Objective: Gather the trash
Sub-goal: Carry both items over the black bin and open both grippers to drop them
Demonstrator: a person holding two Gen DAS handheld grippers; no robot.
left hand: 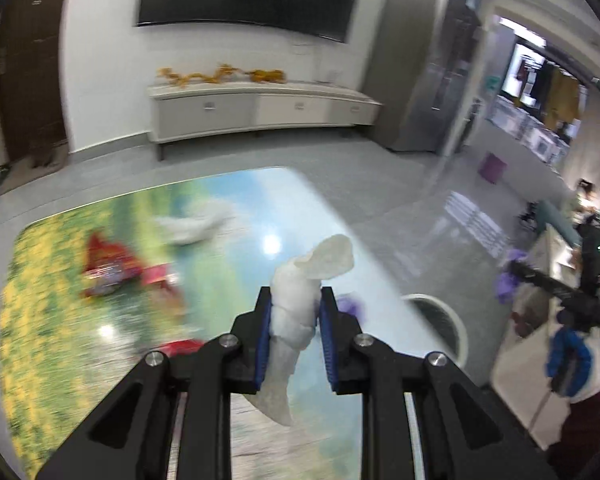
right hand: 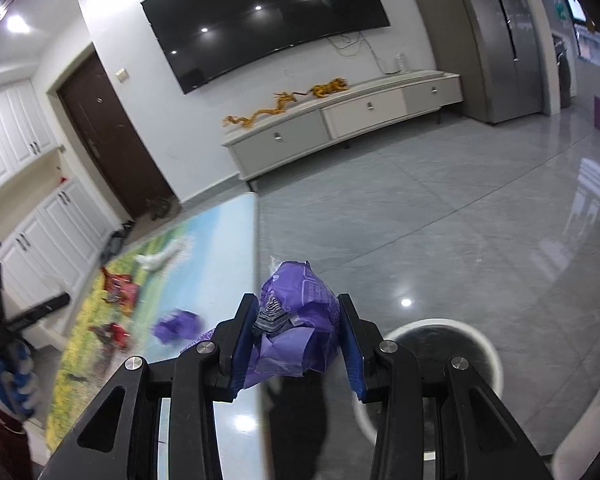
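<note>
- While its blue pads press in from both sides, the left gripper (left hand: 293, 320) holds a twisted white tissue (left hand: 300, 300), jaws nearly closed, one end of the tissue sticking up past the fingertips and the other hanging below.
- The right gripper (right hand: 298, 320) clamps a crumpled purple wrapper (right hand: 300, 312), its jaws a little apart around the wad, above the table's edge.
- Below the right gripper and slightly to its right, a round bin (right hand: 488, 344) with a white rim and dark inside stands on the grey floor (right hand: 460, 220), just beside the table; the left wrist view shows the same bin (left hand: 458, 328) past the table's edge.
- The table (left hand: 52, 320) carries a glossy printed picture of yellow flowers, green grass and blue sky.
- A second purple wrapper (right hand: 178, 326) lies on the table to the left of the right gripper.
- Farther along the table sit red wrappers (left hand: 116, 268), blurred, near the flower print.
- Beyond them a white crumpled tissue (left hand: 196, 226) lies on the sky part of the print.
- At the right edge of the left wrist view, a person's hand in a blue-and-white glove (left hand: 570, 364) grips the handle of the other tool.
- Across the floor, a low white cabinet (right hand: 340, 120) stands against the wall, with golden dragon ornaments (right hand: 284, 106) on top.
- A large dark television (right hand: 268, 20) hangs above the cabinet.
</note>
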